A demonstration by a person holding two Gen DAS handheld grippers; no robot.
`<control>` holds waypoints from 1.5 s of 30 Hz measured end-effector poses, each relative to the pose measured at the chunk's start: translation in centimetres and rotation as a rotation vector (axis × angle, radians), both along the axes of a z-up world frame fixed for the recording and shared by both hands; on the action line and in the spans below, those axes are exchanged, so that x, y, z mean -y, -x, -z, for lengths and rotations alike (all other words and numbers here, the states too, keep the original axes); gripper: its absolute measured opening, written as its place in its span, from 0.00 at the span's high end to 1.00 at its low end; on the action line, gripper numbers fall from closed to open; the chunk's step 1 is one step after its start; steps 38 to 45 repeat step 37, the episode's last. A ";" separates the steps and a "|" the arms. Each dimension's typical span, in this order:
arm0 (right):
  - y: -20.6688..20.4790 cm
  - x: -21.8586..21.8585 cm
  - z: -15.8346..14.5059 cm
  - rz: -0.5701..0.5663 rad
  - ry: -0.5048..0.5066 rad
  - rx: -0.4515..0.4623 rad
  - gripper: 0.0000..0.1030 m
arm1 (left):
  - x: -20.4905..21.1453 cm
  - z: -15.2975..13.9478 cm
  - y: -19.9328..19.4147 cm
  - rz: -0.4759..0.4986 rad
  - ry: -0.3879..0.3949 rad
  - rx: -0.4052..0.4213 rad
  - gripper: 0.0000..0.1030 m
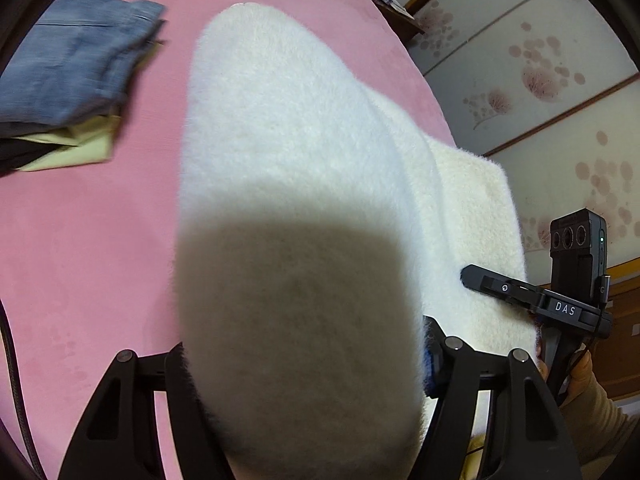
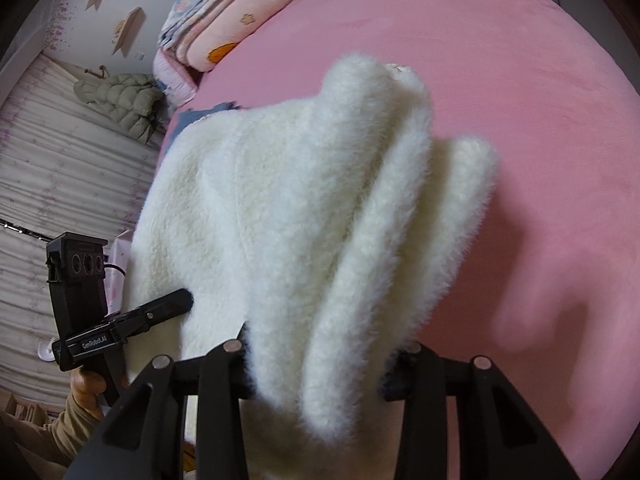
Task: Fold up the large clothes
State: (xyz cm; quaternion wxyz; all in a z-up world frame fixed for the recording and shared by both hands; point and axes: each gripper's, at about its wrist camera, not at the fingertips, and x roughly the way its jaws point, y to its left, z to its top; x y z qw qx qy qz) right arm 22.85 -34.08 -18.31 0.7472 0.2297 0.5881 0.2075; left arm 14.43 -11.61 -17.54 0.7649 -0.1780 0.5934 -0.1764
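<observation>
1 fluffy white fleece garment [image 1: 288, 184] is seen, held over the pink bed [image 1: 80, 240]. It is pinched in the left tongs [image 1: 304, 364] and the right tongs [image 2: 320, 364], 2 in all. 1 pile of folded clothes [image 1: 68, 80] lies well apart.

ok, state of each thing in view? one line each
white fleece garment: partly folded in layers, lifted, clamped at both ends
left claw: shut on the garment
right claw: shut on the garment
jeans: folded, on a stack
pink bed: bare beside the garment
</observation>
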 end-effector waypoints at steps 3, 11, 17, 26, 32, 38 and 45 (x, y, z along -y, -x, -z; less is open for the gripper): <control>-0.9 -4.3 -2.5 -0.033 -0.012 0.011 0.63 | -6.1 -2.9 -0.4 -0.021 -0.002 0.013 0.34; -9.3 -19.0 -7.2 -0.109 -0.090 0.116 0.63 | -21.0 -9.7 -7.0 -0.054 -0.083 0.118 0.34; -19.2 -29.0 -6.5 -0.109 -0.148 0.176 0.63 | -30.1 -9.9 -16.4 -0.043 -0.127 0.178 0.33; -30.2 -37.9 3.3 -0.093 -0.110 0.129 0.63 | -37.9 1.4 -26.6 -0.074 -0.156 0.115 0.30; -31.4 -39.6 6.9 -0.106 -0.027 0.122 0.59 | -39.4 4.6 -27.2 -0.100 -0.084 0.105 0.12; -31.9 -40.9 6.2 -0.114 0.099 0.151 0.31 | -40.7 6.1 -26.8 -0.103 -0.079 0.107 0.07; -31.9 -40.9 6.2 -0.114 0.099 0.151 0.31 | -40.7 6.1 -26.8 -0.103 -0.079 0.107 0.07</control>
